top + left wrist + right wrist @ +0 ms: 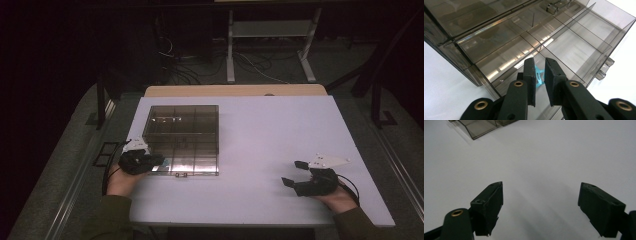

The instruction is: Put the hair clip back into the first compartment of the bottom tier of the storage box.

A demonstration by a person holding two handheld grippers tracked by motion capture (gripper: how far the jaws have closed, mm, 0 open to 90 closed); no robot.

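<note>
High view: smoky transparent plastic compartment box point(182, 139) on the white counter point(260, 150), far-left of centre; left tongs point(150, 161) at its near-left corner; right tongs point(295, 172) well apart at near right, spread wide, holding nothing.

Left gripper view: small light-blue plastic piece point(538, 76) between barely parted tongs point(540, 71), over a near compartment; contact unclear.

Right gripper view: tongs point(540, 195) released above bare counter.

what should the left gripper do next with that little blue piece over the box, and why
Probably open a bit wider and let it drop. The left gripper sits over the near corner compartment of the smoky compartment box, and the small blue piece lies in the narrow gap between the jaws, seemingly loose. The right gripper rests open on the white table, well clear.
</note>
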